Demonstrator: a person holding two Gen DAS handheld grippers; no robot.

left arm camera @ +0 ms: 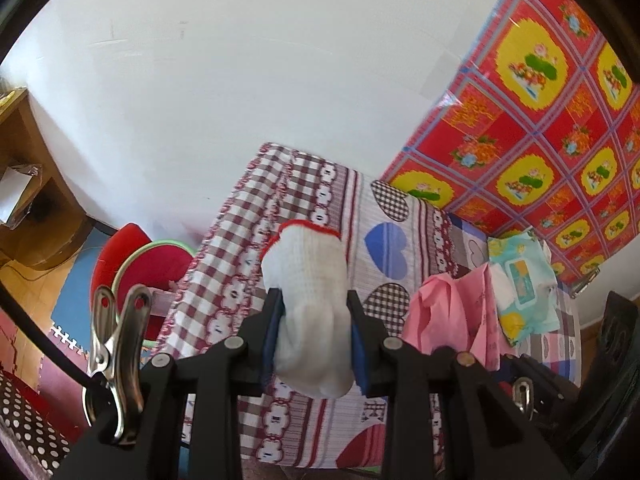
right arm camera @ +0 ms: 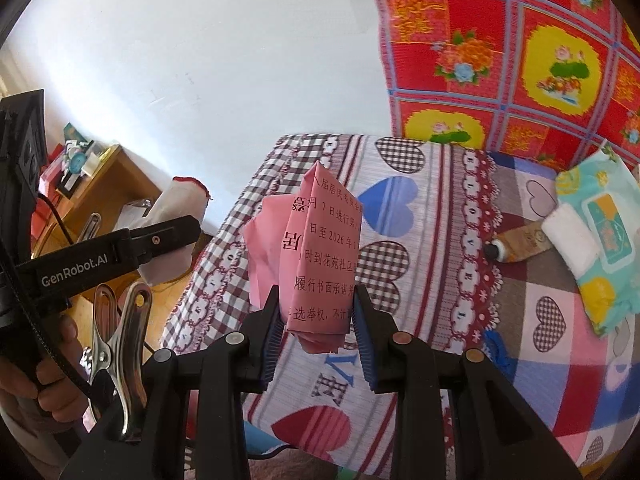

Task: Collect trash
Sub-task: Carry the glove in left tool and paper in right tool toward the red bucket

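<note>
My left gripper (left arm camera: 316, 336) is shut on a white knit glove with a red cuff (left arm camera: 308, 292) and holds it above the heart-patterned tablecloth (left arm camera: 240, 264). My right gripper (right arm camera: 316, 328) is shut on a crumpled pink printed paper (right arm camera: 320, 264), held above the same cloth. The pink paper also shows in the left wrist view (left arm camera: 452, 312), to the right of the glove. The left gripper with the glove shows in the right wrist view (right arm camera: 176, 216), off to the left.
A wet-wipes pack (right arm camera: 600, 236) with a white pad and a small brown tube (right arm camera: 516, 246) lie on the table's right side. A red patterned sheet (right arm camera: 520, 52) hangs behind. A red stool (left arm camera: 136, 260) and a wooden shelf (left arm camera: 28, 184) stand at the left.
</note>
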